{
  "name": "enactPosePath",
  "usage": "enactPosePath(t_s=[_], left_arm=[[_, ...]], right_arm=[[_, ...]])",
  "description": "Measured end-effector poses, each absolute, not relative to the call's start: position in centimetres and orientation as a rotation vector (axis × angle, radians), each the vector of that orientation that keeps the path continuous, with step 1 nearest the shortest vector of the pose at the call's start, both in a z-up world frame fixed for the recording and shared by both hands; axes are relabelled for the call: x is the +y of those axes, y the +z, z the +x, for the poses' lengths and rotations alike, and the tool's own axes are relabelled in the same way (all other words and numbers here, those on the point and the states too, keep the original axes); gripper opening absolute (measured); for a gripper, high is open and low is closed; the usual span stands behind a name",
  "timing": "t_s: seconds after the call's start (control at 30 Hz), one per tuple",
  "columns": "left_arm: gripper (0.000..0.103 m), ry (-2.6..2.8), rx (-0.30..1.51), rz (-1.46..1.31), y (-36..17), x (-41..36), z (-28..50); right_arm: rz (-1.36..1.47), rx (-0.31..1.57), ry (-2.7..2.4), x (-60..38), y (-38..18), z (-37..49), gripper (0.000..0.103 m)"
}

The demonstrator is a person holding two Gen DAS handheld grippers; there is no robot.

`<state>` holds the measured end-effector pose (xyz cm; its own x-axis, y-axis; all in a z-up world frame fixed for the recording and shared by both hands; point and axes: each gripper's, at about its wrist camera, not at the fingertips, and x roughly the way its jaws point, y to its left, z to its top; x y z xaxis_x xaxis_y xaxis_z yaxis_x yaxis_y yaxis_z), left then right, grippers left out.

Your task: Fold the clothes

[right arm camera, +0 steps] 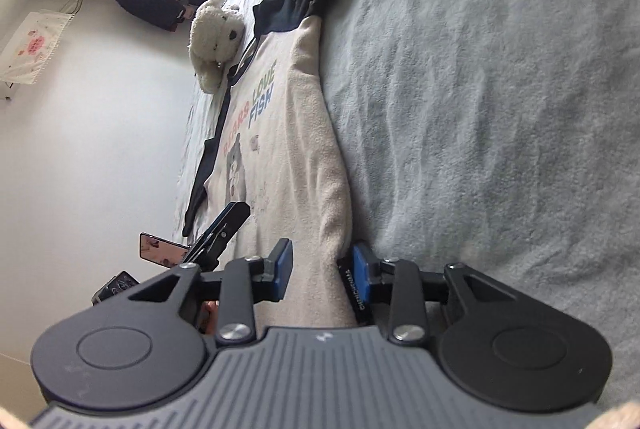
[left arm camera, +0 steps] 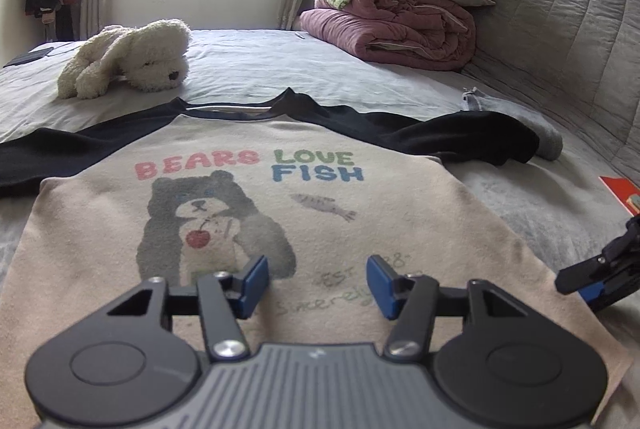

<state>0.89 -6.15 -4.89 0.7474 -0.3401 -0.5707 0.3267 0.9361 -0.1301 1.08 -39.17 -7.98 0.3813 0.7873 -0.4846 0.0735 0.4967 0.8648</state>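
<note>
Shirt looks soft, light, floppy; grip hem corners at 6 o'clock; left gripper spread, right gripper spread astride its edge

Left view looks low along shirt; right view, rolled sideways, shares it.
</note>
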Motion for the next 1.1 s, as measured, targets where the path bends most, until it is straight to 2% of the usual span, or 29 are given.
enactPosePath(t_s=[0.03, 0.1, 0.17, 0.47, 0.9, 0.97, 1.03, 1.07, 1.1], left_arm=[[0.045, -0.383, 0.637, -0.02, -4.7, -6.4, 1.0], [0.026, -0.41, 0.654, -0.01, -4.3, -7.0, 1.4], [0.024, -0.436, 0.673, 0.0, -3.7, -7.9, 2.1], [0.029, -0.489, 0.741, 0.141, -0.6, -16.4, 8.0], [0.032, -0.453, 0.726, 0.465, -3.7, -26.9, 12.6], [0.032, -0.436, 0.711, 0.507, -3.9, -27.7, 12.9], [0.029, -0.41, 0.714, 0.517, -4.0, -28.1, 13.4], [0.022, -0.396, 0.719, 0.514, -4.0, -28.1, 13.7], [0.01, -0.391, 0.728, 0.504, -4.0, -28.0, 14.0]], right_arm=[[0.959, 1.095, 0.569, -38.9, -7.9, 1.2, 0.03], [0.93, 1.083, 0.583, -38.4, -7.7, 1.1, 0.029], [0.917, 1.086, 0.58, -38.5, -7.4, 0.9, 0.022], [0.916, 1.114, 0.57, -38.5, -7.2, 0.2, 0.022], [0.88, 1.139, 0.623, -38.9, -7.4, 0.1, 0.022], [0.878, 1.139, 0.617, -38.8, -7.5, 0.2, 0.018], [0.873, 1.142, 0.605, -38.9, -7.5, 0.0, 0.014], [0.871, 1.143, 0.602, -38.9, -7.5, 0.0, 0.013], [0.867, 1.142, 0.602, -38.8, -7.4, 0.0, 0.013]])
